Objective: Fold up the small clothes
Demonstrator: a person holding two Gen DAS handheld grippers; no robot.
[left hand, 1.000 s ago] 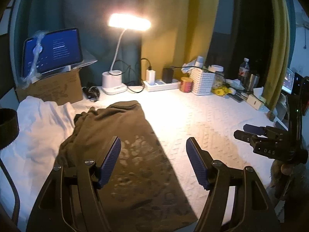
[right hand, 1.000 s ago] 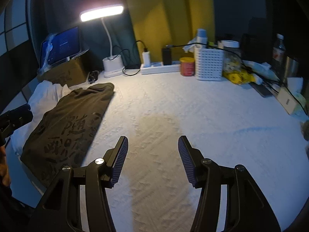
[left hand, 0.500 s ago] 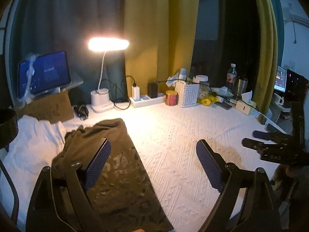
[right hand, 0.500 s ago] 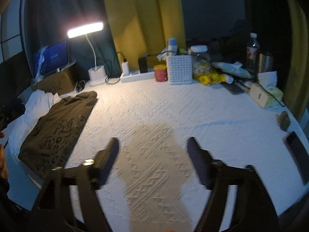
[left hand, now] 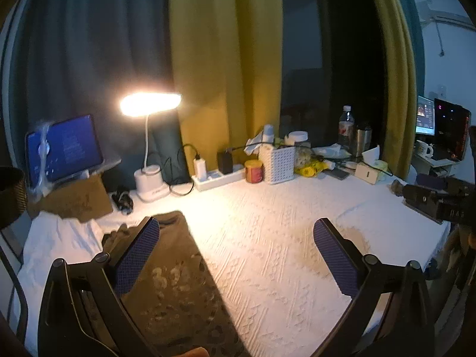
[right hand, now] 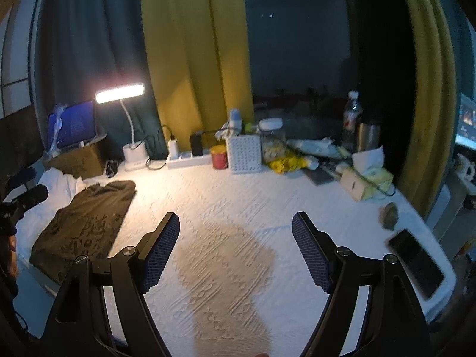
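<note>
Hovering spread and empty, left gripper [left hand: 236,255] and right gripper [right hand: 236,250] flank the folded shirt [right hand: 83,226].

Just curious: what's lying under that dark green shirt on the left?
The shirt lies partly on crumpled white cloth and partly on the white table cover. Whatever is directly beneath it is hidden.

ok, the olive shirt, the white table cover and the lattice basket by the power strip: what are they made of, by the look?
Olive shirt: soft knit, probably cotton, matte; it lies limp with creases and a faded print. White table cover: woven or quilted textile, matte; raised geometric ridges catch the lamp light. Lattice basket: likely moulded plastic, slightly glossy; rigid walls with a regular grid of holes.
</note>
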